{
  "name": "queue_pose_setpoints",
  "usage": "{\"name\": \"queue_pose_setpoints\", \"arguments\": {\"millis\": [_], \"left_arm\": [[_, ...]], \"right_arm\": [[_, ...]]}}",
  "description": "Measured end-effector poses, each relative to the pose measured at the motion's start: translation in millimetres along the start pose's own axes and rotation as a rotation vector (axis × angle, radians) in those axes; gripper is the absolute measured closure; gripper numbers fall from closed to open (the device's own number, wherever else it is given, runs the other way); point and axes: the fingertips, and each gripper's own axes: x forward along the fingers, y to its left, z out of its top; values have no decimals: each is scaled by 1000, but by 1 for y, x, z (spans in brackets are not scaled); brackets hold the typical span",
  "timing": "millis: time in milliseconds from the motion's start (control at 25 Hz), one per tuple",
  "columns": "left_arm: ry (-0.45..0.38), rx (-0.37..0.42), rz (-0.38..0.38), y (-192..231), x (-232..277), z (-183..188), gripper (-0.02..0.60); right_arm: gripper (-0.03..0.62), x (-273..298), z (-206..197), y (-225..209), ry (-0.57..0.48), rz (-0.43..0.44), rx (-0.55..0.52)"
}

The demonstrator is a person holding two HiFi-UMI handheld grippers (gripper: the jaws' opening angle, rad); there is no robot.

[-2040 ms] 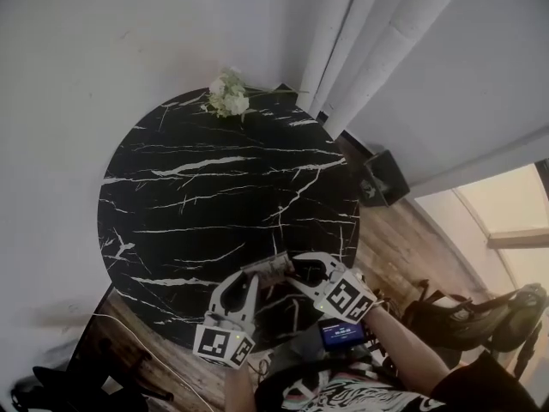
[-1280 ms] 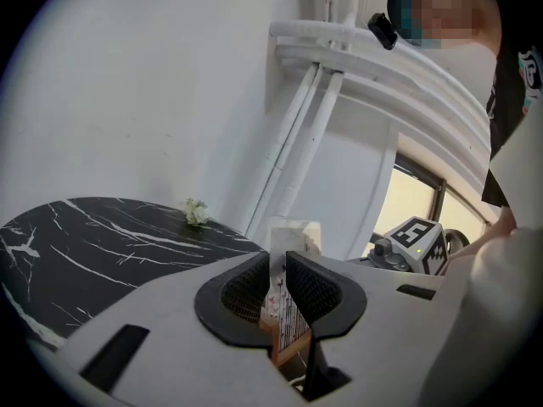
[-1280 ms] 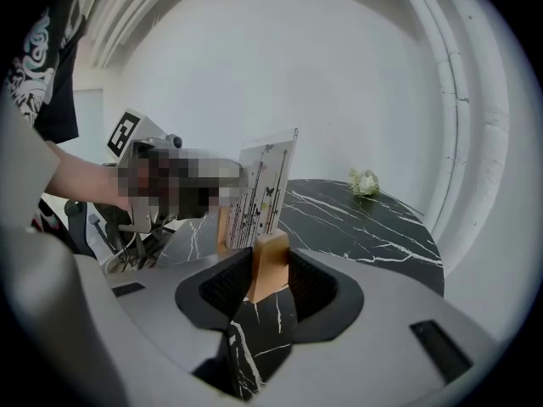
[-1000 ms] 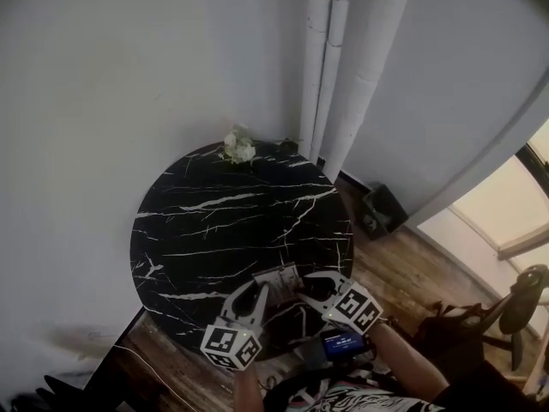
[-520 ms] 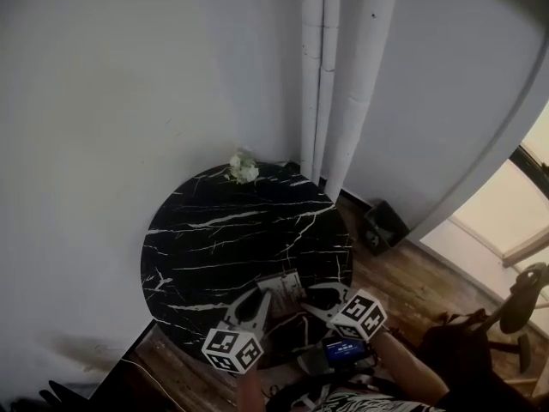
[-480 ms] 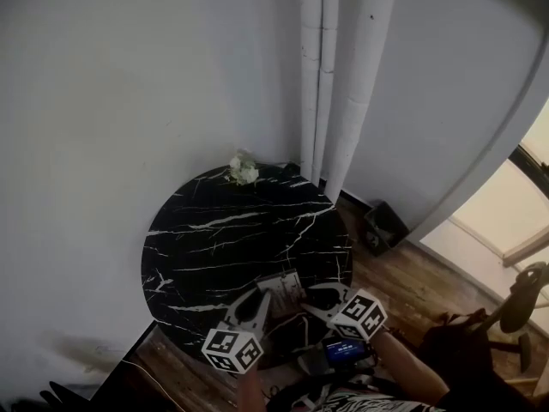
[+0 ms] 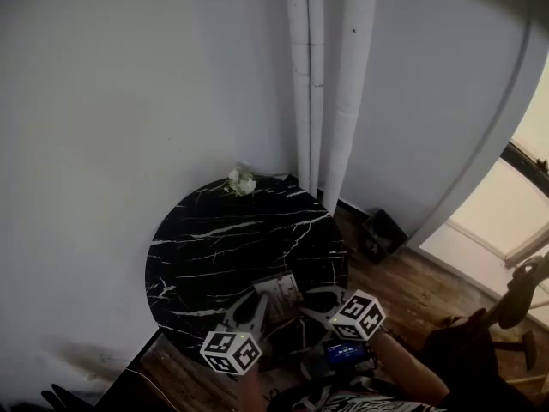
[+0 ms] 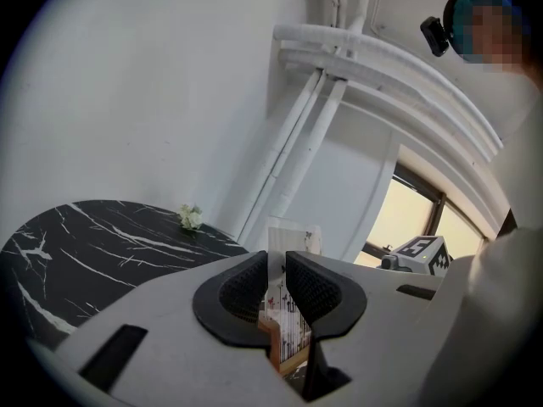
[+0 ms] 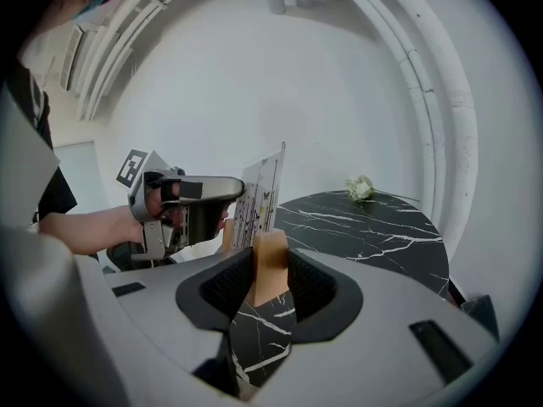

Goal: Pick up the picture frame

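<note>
The picture frame [image 7: 279,288] is a small wooden frame with a pale printed picture, held upright above the near edge of the round black marble table [image 7: 223,239]. My left gripper [image 7: 260,299] is shut on its left side; in the left gripper view the pads of this gripper [image 8: 277,261] pinch the picture frame [image 8: 288,236]. My right gripper [image 7: 309,300] is shut on the right side. In the right gripper view its jaws [image 9: 271,259] clamp the wooden edge [image 9: 270,261], and the left gripper [image 9: 182,197] shows beyond.
A small bunch of white flowers [image 7: 240,181] lies at the table's far edge near the wall. White pipes [image 7: 326,101] run up the corner. A dark box [image 7: 377,230] sits on the wooden floor to the right, below a bright window.
Both grippers have risen with the frame held between them, off the table's near edge. The table looks smaller and more wall shows in the head view.
</note>
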Motion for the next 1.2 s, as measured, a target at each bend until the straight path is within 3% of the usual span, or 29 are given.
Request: {"name": "queue_pose_setpoints", "arguments": {"millis": [600, 1200], "left_arm": [[-4, -6, 22, -17, -20, -7, 514], [-11, -7, 4, -9, -27, -7, 515]], "right_arm": [[465, -16, -9, 20, -14, 18, 28], [470, -7, -8, 25, -20, -6, 23]]}}
